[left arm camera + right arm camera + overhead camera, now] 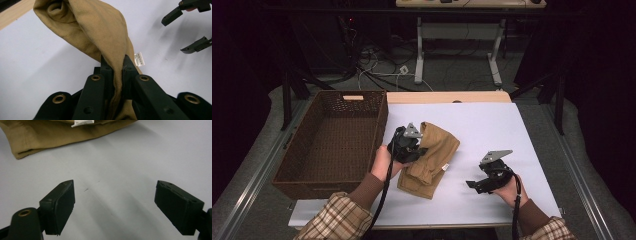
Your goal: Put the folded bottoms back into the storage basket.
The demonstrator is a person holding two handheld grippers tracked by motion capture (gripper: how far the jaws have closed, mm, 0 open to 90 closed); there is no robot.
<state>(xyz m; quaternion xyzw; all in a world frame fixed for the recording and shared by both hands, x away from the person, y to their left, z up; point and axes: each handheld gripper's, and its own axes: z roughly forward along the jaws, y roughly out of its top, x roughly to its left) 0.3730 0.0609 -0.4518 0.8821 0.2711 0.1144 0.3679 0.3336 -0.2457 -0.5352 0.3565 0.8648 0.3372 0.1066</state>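
Observation:
A folded tan garment [432, 157] lies on the white table top [492, 130], left of the middle, with a small white label [445, 167] at its right edge. My left gripper [412, 150] is over its left side and shut on a fold of the tan cloth [100, 32], which runs pinched between the two black jaws; the label [139, 59] hangs just beside them. My right gripper [474, 186] rests low at the front right, open, with bare table between its pads [60, 205]. The garment's hem [50, 135] lies ahead of it.
A brown wicker basket [302, 172] stands along the table's left side, nothing visible inside. A wooden strip [447, 96] borders the far edge. Beyond are table legs and cables on the floor. White surface stretches to the right of the garment.

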